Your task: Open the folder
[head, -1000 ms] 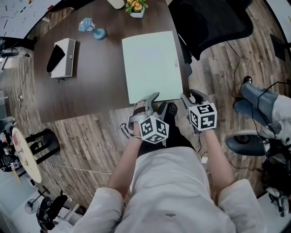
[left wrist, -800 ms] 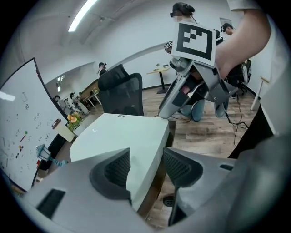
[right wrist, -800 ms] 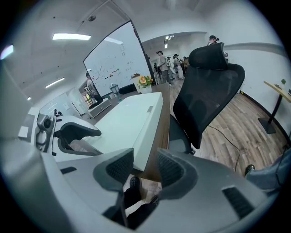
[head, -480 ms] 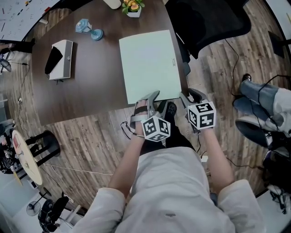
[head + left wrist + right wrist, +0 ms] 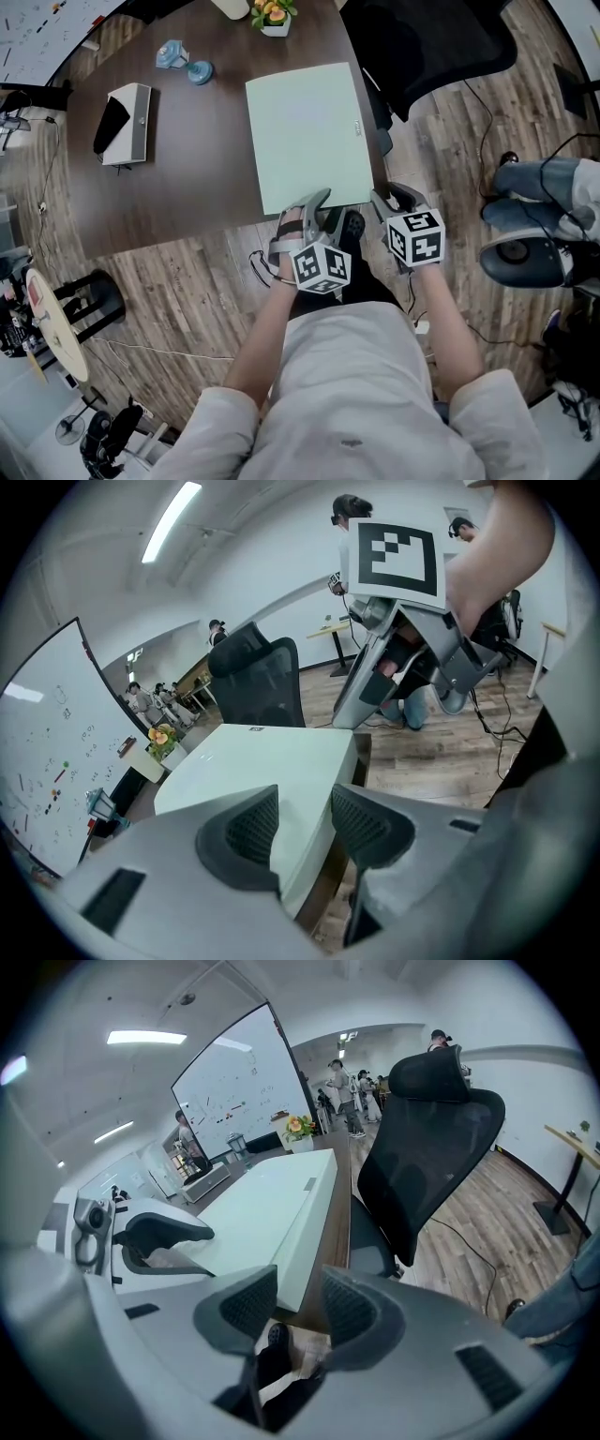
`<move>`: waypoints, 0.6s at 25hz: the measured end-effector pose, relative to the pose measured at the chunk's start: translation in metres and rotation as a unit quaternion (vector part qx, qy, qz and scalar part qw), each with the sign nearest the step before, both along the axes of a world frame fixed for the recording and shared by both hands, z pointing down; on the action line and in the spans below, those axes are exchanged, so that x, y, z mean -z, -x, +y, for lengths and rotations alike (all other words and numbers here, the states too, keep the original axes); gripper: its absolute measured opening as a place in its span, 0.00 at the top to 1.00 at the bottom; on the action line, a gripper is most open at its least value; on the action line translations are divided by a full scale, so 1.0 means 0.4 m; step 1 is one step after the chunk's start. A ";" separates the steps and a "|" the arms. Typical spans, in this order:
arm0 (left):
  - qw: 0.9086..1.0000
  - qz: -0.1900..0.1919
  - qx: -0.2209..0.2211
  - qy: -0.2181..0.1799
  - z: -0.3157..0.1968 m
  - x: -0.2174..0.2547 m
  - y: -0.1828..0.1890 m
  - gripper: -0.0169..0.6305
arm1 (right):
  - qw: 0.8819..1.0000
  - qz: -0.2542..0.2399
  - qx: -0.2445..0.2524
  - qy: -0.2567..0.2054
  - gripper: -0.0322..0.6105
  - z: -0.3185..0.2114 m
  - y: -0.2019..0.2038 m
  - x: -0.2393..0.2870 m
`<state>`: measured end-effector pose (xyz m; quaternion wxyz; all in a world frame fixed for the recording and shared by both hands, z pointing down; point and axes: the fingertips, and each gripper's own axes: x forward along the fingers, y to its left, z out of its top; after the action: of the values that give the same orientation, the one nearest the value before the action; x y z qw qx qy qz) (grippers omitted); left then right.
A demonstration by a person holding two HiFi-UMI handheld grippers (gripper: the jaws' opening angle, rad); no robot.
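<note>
At near edge of table (image 5: 187, 187), folder (image 5: 309, 131) lies shut; left gripper (image 5: 322, 204) jaws closing round its near edge, no pinch yet; right gripper (image 5: 389, 199) closing w/ nothing gripped. Next imo: nip top cover only, lift.

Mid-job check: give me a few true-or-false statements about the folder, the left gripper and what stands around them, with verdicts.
1. The flat pale green folder lies closed on the dark brown wooden table. True.
2. The left gripper clamps the folder. False: its jaws are apart and closing; the folder's near corner shows between the pads, not pressed.
3. In the head view, a black mesh office chair stands right of the table. True.
4. The yellow flowers in a white pot stand on the folder. False: they stand on the table, beyond the folder's far edge.
</note>
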<state>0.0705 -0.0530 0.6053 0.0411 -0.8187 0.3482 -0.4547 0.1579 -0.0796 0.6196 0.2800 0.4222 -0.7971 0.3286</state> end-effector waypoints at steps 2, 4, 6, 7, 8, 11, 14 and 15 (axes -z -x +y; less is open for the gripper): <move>1.000 0.003 -0.005 -0.004 0.004 0.007 -0.003 0.72 | 1.000 0.007 0.006 -0.005 0.71 0.001 0.002 0.001; 1.000 0.003 -0.009 -0.008 0.007 0.011 -0.005 0.74 | 1.000 0.009 0.008 -0.006 0.72 0.002 0.003 0.001; 1.000 0.004 -0.011 -0.010 0.008 0.014 -0.006 0.76 | 1.000 0.006 0.006 -0.006 0.73 0.002 0.003 0.000; 1.000 0.004 -0.011 -0.010 0.008 0.016 -0.006 0.76 | 1.000 0.005 0.005 -0.006 0.73 0.002 0.003 0.000; 1.000 0.005 -0.012 -0.010 0.008 0.018 -0.006 0.77 | 1.000 0.005 0.005 -0.006 0.73 0.001 0.002 0.000; 1.000 0.013 -0.013 -0.008 0.012 0.027 -0.008 0.82 | 1.000 0.005 0.007 -0.005 0.72 0.001 0.002 0.000; 1.000 0.019 -0.011 -0.010 0.014 0.037 -0.009 0.85 | 1.000 0.004 0.007 -0.005 0.72 0.002 0.002 0.000; 1.000 0.020 -0.010 -0.011 0.015 0.039 -0.009 0.86 | 1.000 0.004 0.007 -0.005 0.72 0.002 0.002 0.000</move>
<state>0.0740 -0.0472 0.5896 0.0475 -0.8306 0.3455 -0.4340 0.1570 -0.0789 0.6197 0.2835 0.4193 -0.8007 0.3206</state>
